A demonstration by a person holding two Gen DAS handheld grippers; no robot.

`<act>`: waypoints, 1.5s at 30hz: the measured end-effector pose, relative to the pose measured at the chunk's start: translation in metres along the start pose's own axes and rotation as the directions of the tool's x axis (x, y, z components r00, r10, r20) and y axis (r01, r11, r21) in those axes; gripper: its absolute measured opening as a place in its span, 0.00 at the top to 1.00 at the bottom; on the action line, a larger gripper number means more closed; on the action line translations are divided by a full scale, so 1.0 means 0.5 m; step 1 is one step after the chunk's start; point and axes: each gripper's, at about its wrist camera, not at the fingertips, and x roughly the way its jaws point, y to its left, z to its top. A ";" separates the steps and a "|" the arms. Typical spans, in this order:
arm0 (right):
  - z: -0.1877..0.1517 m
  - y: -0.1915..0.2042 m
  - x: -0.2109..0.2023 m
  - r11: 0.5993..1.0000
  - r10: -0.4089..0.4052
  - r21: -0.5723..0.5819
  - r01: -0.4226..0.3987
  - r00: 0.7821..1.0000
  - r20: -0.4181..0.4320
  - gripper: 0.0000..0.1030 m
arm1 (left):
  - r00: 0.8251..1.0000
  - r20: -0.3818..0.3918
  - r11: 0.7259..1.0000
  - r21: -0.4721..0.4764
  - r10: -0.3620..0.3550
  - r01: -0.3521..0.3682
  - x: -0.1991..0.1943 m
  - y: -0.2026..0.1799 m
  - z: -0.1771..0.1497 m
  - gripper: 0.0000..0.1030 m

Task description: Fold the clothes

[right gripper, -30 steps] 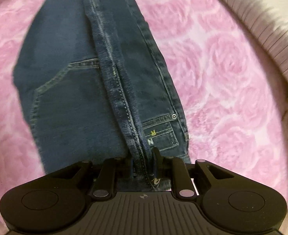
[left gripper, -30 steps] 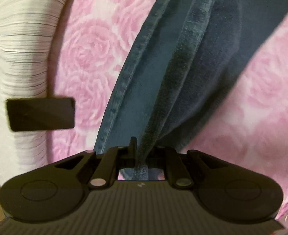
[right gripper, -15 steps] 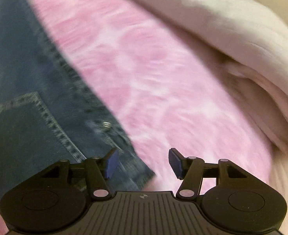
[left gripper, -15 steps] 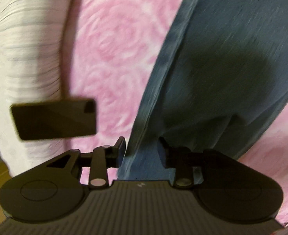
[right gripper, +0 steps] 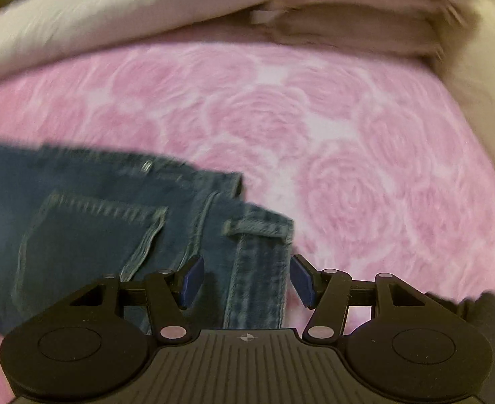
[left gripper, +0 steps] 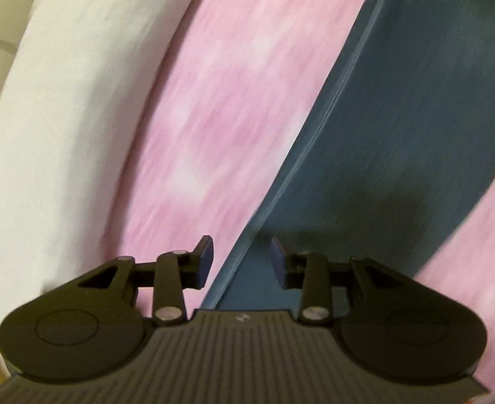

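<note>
Tongs point(right gripper: 246, 279) agape over jeans point(right gripper: 89, 222)

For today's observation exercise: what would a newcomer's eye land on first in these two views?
Dark blue jeans lie on a pink rose-patterned blanket, with the waistband between the open right gripper. In the left view, the open left gripper hovers at the denim's edge, and pale bedding lies alongside.

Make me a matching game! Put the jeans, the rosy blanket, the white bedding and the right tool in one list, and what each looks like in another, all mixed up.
Things:
1. jeans
2. rosy blanket
3. white bedding
4. right tool

Looks:
A. pink
B. open, with blue pads
C. dark blue denim
D. pale, bunched along the far edge

Pairs: 1-C, 2-A, 3-D, 4-B
</note>
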 end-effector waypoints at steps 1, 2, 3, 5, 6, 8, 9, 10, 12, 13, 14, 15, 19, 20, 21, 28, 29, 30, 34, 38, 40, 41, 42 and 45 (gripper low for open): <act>0.004 -0.017 0.005 0.999 0.014 0.041 -0.015 1.000 0.011 0.44 | 0.998 0.049 0.999 0.003 -0.042 0.042 0.000 -0.027 0.042 0.63; 0.007 -0.033 0.014 0.997 0.026 0.074 -0.028 0.999 0.020 0.44 | 0.992 0.094 0.996 0.012 -0.088 0.087 0.002 -0.055 0.082 0.61; 0.009 -0.046 0.025 0.994 0.039 0.098 -0.041 0.999 0.021 0.44 | 0.985 0.120 0.992 0.027 -0.126 0.124 0.011 -0.079 0.119 0.59; 0.008 -0.071 0.042 0.988 0.070 0.136 -0.072 0.997 0.017 0.45 | 0.965 0.167 0.979 0.061 -0.201 0.194 0.031 -0.127 0.191 0.58; 0.006 -0.080 0.049 0.984 0.092 0.150 -0.093 0.996 0.013 0.45 | 0.960 0.170 0.975 0.071 -0.222 0.213 0.047 -0.141 0.215 0.58; 0.001 -0.096 0.065 0.976 0.132 0.174 -0.132 0.991 0.010 0.45 | 0.950 0.174 0.965 0.088 -0.261 0.249 0.081 -0.169 0.260 0.58; -0.005 -0.102 0.069 0.972 0.148 0.185 -0.149 0.989 0.017 0.45 | 0.943 0.174 0.959 0.074 -0.282 0.273 0.097 -0.172 0.271 0.58; -0.011 -0.111 0.072 0.963 0.168 0.208 -0.169 0.986 0.025 0.45 | 0.937 0.174 0.953 0.059 -0.304 0.298 0.112 -0.174 0.282 0.60; -0.026 -0.128 0.077 0.935 0.211 0.280 -0.217 0.976 0.050 0.45 | 0.921 0.182 0.938 0.018 -0.344 0.347 0.134 -0.172 0.298 0.63; -0.032 -0.132 0.079 0.924 0.226 0.303 -0.234 0.972 0.060 0.45 | 0.912 0.190 0.929 -0.008 -0.363 0.371 0.139 -0.166 0.303 0.73; -0.036 -0.134 0.081 0.917 0.235 0.315 -0.244 0.970 0.066 0.45 | 0.910 0.186 0.926 -0.008 -0.371 0.378 0.138 -0.167 0.304 0.80; -0.037 -0.132 0.081 0.916 0.236 0.316 -0.247 0.969 0.072 0.45 | 0.908 0.180 0.923 -0.007 -0.378 0.385 0.136 -0.169 0.306 0.91; -0.033 -0.105 0.062 0.931 0.228 0.270 -0.243 0.970 0.087 0.76 | 0.901 0.213 0.923 0.019 -0.379 0.384 0.085 -0.166 0.287 0.98; -0.027 -0.096 0.050 0.935 0.230 0.254 -0.249 0.968 0.102 0.81 | 0.901 0.230 0.928 0.027 -0.368 0.372 0.059 -0.161 0.275 0.98; -0.018 -0.086 0.032 0.937 0.236 0.232 -0.260 0.964 0.125 0.81 | 0.903 0.244 0.934 0.035 -0.354 0.356 0.039 -0.157 0.267 0.98; 0.041 -0.038 0.026 0.942 0.274 0.154 -0.297 0.949 0.155 0.82 | 0.932 0.192 0.948 -0.029 -0.307 0.318 0.059 -0.139 0.253 0.97; 0.045 -0.038 0.055 0.939 0.277 0.174 -0.298 0.951 0.134 0.81 | 0.936 0.177 0.949 -0.035 -0.304 0.314 0.073 -0.140 0.257 0.97; 0.046 -0.040 0.083 0.939 0.271 0.189 -0.288 0.956 0.112 0.81 | 0.940 0.161 0.950 -0.042 -0.300 0.311 0.086 -0.141 0.261 0.95; 0.035 -0.054 0.099 0.939 0.250 0.217 -0.268 0.962 0.107 0.71 | 0.953 0.098 0.953 -0.068 -0.287 0.295 0.140 -0.146 0.276 0.88; 0.003 -0.058 0.013 0.952 0.182 0.220 -0.215 0.970 0.161 0.66 | 0.953 0.114 0.948 -0.121 -0.281 0.295 0.149 -0.140 0.263 0.84; -0.022 -0.058 -0.025 0.955 0.155 0.226 -0.192 0.973 0.172 0.66 | 0.956 0.130 0.947 -0.154 -0.264 0.282 0.136 -0.132 0.253 0.74; -0.039 -0.057 -0.041 0.955 0.144 0.234 -0.182 0.975 0.170 0.66 | 0.957 0.139 0.945 -0.170 -0.256 0.278 0.129 -0.127 0.247 0.74; -0.058 -0.056 -0.056 0.953 0.136 0.247 -0.174 0.977 0.163 0.66 | 0.956 0.149 0.944 -0.179 -0.252 0.277 0.116 -0.123 0.241 0.73; -0.118 -0.050 -0.065 0.939 0.154 0.291 -0.182 0.981 0.116 0.66 | 0.956 0.176 0.944 -0.195 -0.234 0.267 0.077 -0.117 0.225 0.71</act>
